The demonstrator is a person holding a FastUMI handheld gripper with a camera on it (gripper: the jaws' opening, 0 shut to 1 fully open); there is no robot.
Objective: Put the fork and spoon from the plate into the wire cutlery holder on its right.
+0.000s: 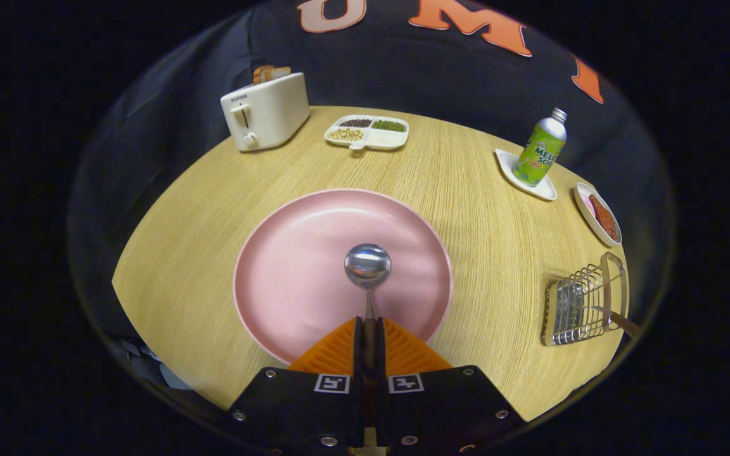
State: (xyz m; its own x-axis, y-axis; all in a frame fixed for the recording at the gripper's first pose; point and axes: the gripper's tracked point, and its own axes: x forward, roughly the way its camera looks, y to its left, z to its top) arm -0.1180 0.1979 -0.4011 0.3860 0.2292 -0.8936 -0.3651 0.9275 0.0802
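Note:
My gripper (369, 324) is shut on the dark handle of the spoon (367, 266), whose shiny metal bowl sticks out ahead of the fingertips over the middle of the pink plate (289, 253). I cannot tell whether the spoon's bowl touches the plate or hangs just above it. To the plate's right, near the table's edge, stands the wire cutlery holder (577, 307). A utensil with a brown handle (625, 324) is in the holder, handle end poking out to the right; it looks like the fork.
On the wooden table (485, 209) beyond the plate: a cream toaster (265, 112) with bread, a white divided dish of beans (368, 132), a green soda bottle (540, 149) on a white saucer, and a small dish (598, 213) of red food behind the holder.

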